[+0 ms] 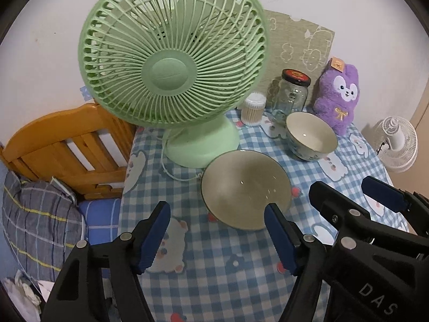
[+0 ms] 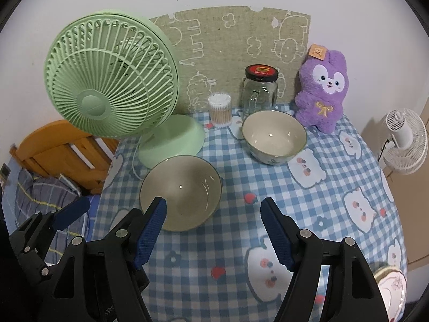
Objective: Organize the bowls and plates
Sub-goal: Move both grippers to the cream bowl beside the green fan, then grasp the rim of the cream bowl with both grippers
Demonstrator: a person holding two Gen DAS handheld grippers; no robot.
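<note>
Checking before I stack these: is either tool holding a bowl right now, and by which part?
Neither. The left tool and right tool are open and empty above the tablecloth.

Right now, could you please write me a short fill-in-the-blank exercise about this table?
1. The fan beside the near bowl is ____.
2. The jar has a ____ lid.
3. The purple plush stands ____ the far bowl.
4. Both grippers' jaws are ____.

Answers: green; black; behind; open

Left gripper (image 1: 217,237), right gripper (image 2: 213,232): fingers apart, empty.
</note>
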